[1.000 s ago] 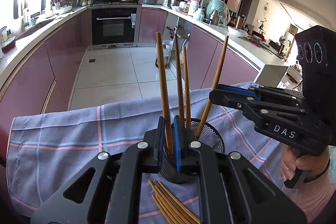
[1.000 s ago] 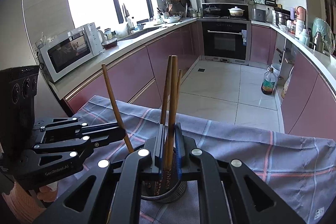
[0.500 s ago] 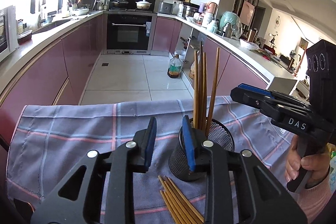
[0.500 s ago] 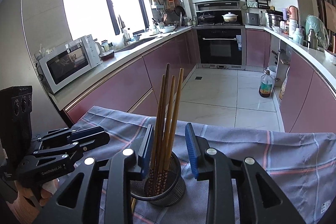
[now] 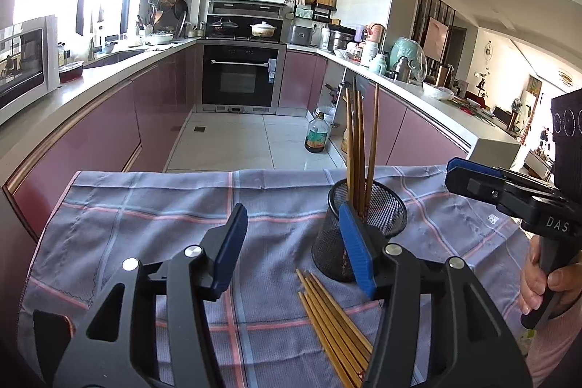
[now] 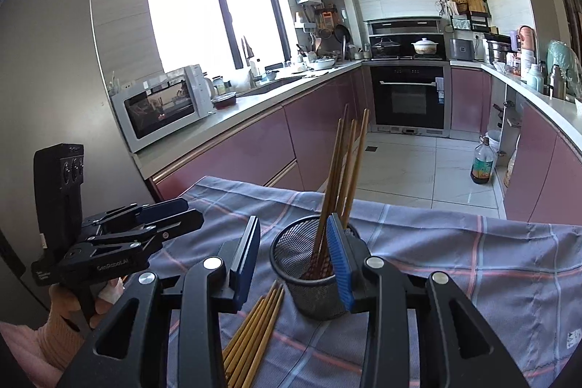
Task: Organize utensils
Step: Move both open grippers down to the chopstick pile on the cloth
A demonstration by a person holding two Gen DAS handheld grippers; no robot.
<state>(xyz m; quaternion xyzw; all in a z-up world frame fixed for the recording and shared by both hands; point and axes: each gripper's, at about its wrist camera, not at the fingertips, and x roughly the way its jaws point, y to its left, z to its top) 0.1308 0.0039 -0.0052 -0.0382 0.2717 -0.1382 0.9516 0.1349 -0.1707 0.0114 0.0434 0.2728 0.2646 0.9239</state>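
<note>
Now both grippers [image 5: 291,250] [image 6: 296,257] have just been opening, empty; a swing could tip the cup [image 5: 365,228] and spill its chopsticks [image 5: 358,148].

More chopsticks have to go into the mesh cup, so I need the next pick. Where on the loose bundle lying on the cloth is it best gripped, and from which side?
Probably take one outer stick of the loose chopsticks near its far tip beside the mesh cup, from above, jaws across its width. They lie flat, packed side by side on the cloth, so only the edge sticks are exposed.

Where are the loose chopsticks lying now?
In both wrist views, the loose chopsticks lie flat on the checked cloth, just in front of the mesh cup.
</note>
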